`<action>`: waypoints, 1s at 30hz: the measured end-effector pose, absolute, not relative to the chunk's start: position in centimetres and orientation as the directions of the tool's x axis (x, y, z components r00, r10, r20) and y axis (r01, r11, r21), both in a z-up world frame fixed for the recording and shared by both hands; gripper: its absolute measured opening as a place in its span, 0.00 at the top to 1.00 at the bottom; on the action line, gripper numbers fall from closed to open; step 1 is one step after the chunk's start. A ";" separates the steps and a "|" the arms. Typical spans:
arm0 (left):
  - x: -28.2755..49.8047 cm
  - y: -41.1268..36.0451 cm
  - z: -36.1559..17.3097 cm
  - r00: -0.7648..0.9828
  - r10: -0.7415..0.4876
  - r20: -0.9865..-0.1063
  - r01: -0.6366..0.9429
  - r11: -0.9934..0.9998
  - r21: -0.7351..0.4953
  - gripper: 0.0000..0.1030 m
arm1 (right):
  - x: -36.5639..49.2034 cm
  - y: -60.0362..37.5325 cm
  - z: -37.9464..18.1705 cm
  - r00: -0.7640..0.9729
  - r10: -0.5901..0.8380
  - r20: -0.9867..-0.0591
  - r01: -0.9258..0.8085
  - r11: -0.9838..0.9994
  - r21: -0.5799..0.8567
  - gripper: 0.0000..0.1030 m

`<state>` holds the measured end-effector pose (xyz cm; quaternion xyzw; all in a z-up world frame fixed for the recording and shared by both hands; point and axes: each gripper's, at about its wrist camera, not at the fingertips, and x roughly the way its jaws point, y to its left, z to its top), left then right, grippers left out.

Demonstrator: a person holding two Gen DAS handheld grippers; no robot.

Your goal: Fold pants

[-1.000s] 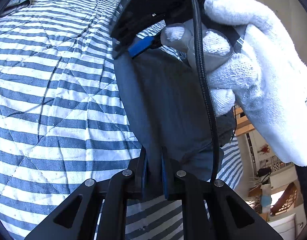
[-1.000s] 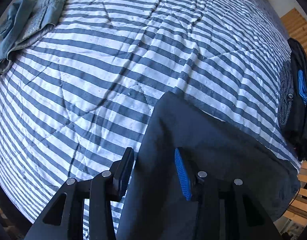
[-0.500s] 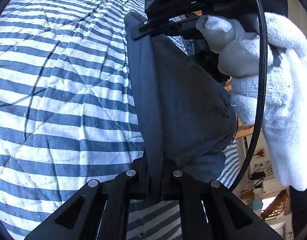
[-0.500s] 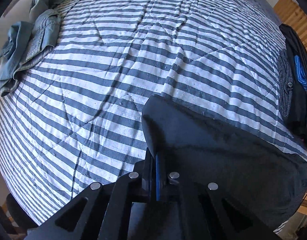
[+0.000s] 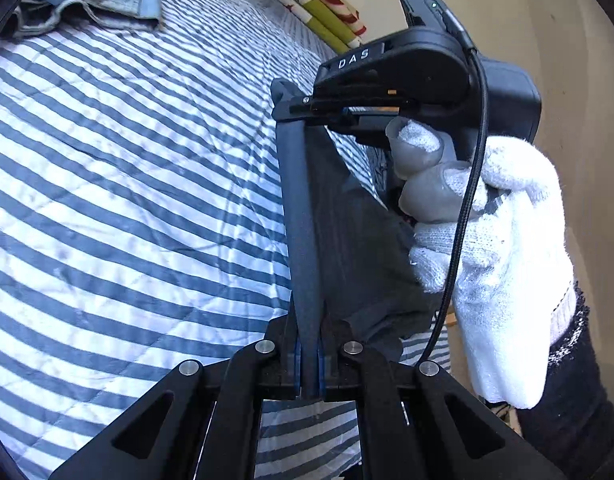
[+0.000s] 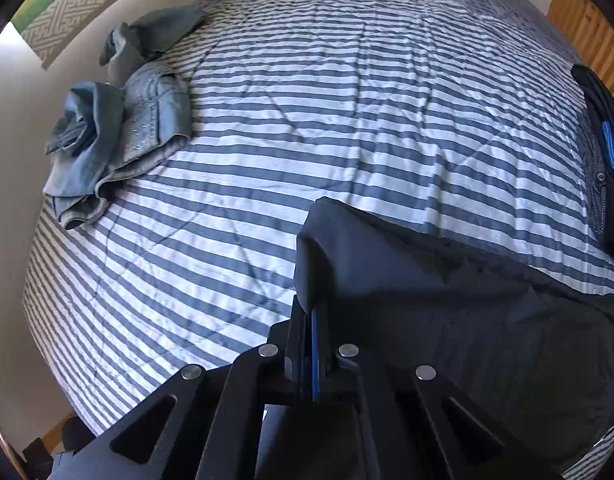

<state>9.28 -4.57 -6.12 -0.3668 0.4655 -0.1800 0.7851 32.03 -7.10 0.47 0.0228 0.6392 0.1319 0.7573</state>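
The dark pants (image 5: 347, 232) hang stretched between my two tools, their edge lifted off the striped bed (image 5: 127, 200). My left tool (image 5: 307, 364) and right tool (image 6: 313, 352) are both clamped tight on the cloth. I judge the fold is mid-carry; next I must lay this edge over evenly.

pants (image 6: 447, 300) on bed (image 6: 347, 100), jeans (image 6: 119, 136) far left

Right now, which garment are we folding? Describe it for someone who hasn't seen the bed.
Start at the blue-and-white striped quilt. The dark navy pants hang by an edge from both closed grippers, unlike the crumpled light-blue denim pile by the wall or the black stack opposite.
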 end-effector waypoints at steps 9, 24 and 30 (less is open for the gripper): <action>3.9 5.6 -0.6 0.641 -0.461 -0.614 -0.112 0.734 -0.669 0.96 | 30.4 4.6 3.9 0.119 0.412 -0.903 -0.320 0.877 0.358 0.98; 8.7 -14.6 4.6 0.497 -0.642 -0.584 0.252 0.751 -0.611 0.96 | 29.8 -17.4 9.9 0.234 0.449 -0.862 -0.192 0.891 0.412 0.98; 11.8 -26.2 2.0 0.376 -0.709 -0.597 0.352 0.705 -0.615 0.96 | 29.0 -30.8 7.5 0.284 0.342 -0.896 -0.021 0.936 0.350 0.98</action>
